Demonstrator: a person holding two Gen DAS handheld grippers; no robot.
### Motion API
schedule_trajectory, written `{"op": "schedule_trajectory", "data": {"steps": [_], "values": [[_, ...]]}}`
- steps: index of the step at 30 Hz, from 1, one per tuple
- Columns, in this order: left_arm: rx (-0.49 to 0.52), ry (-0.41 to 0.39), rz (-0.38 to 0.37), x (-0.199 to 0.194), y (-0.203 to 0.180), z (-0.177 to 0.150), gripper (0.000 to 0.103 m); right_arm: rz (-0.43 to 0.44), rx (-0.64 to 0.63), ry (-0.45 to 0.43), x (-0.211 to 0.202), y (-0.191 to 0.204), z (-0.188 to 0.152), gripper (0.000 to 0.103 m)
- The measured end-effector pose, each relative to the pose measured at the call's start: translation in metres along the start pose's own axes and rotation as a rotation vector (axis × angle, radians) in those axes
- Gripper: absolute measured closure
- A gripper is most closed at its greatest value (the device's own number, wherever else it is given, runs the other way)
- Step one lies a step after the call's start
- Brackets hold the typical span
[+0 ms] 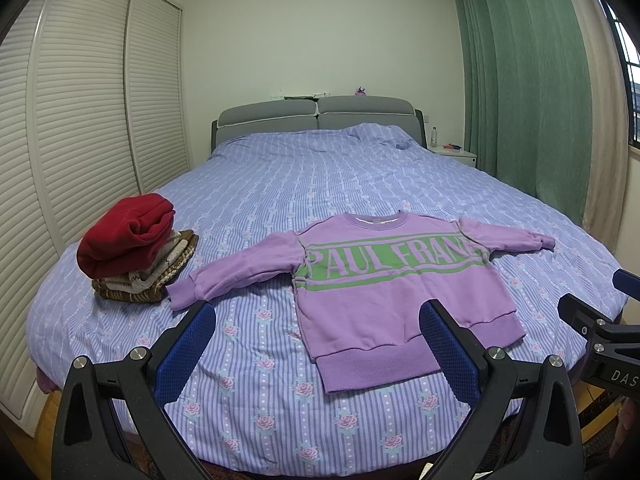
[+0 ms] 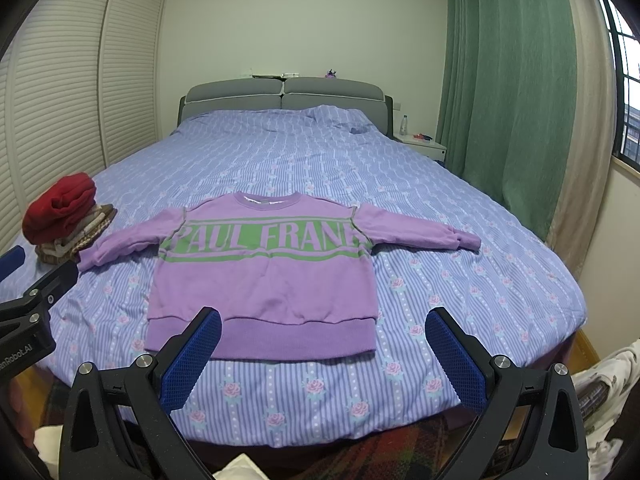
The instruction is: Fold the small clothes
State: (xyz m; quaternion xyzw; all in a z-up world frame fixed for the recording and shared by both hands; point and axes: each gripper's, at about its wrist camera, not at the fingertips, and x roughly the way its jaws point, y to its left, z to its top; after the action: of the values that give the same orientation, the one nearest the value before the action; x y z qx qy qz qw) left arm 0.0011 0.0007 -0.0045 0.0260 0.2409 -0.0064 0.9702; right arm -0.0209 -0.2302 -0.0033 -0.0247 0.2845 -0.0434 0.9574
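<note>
A double bed [image 2: 460,240] fills the room, its cover lilac-blue with stripes and pink roses. A grey padded headboard [image 2: 284,94] stands against the far wall. Past the bed's far right corner a white nightstand [image 2: 426,146] carries a small clear bottle [image 2: 404,124]. Green curtains [image 2: 512,92] hang along the right wall beside a window [image 2: 626,92]. White louvred wardrobe doors [image 1: 80,92] line the left side.

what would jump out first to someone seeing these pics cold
A purple sweatshirt with green PAUL FRANK lettering lies spread flat, sleeves out, near the foot of the striped blue bed. To its left sits a pile of folded clothes topped by a red garment. Both hand-held grippers, left and right, are open.
</note>
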Motion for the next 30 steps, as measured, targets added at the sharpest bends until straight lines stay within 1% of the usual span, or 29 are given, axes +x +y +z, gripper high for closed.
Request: {"op": "schedule_trajectory", "data": {"steps": [19, 24, 26, 27, 30], "values": [[0.008, 0.01, 0.005, 0.001, -0.004, 0.0, 0.0, 0.002, 0.001, 0.023, 0.005, -0.002, -0.004, 0.0], [0.032, 0.028, -0.001, 0.016, -0.013, 0.001, 0.0, 0.003, -0.007, 0.049, 0.017, -0.001, -0.005, 0.0], [0.028, 0.029, -0.03, 0.025, -0.017, 0.003, 0.0, -0.002, -0.01, 0.059, 0.023, -0.002, -0.003, 0.0], [0.036, 0.042, -0.04, 0.031, -0.02, 0.005, 0.0, -0.007, -0.011, 0.061, 0.026, -0.003, -0.002, 0.0], [0.051, 0.045, -0.068, 0.052, -0.03, 0.012, 0.0, -0.045, -0.013, 0.05, 0.037, -0.012, 0.005, 0.0]]}}
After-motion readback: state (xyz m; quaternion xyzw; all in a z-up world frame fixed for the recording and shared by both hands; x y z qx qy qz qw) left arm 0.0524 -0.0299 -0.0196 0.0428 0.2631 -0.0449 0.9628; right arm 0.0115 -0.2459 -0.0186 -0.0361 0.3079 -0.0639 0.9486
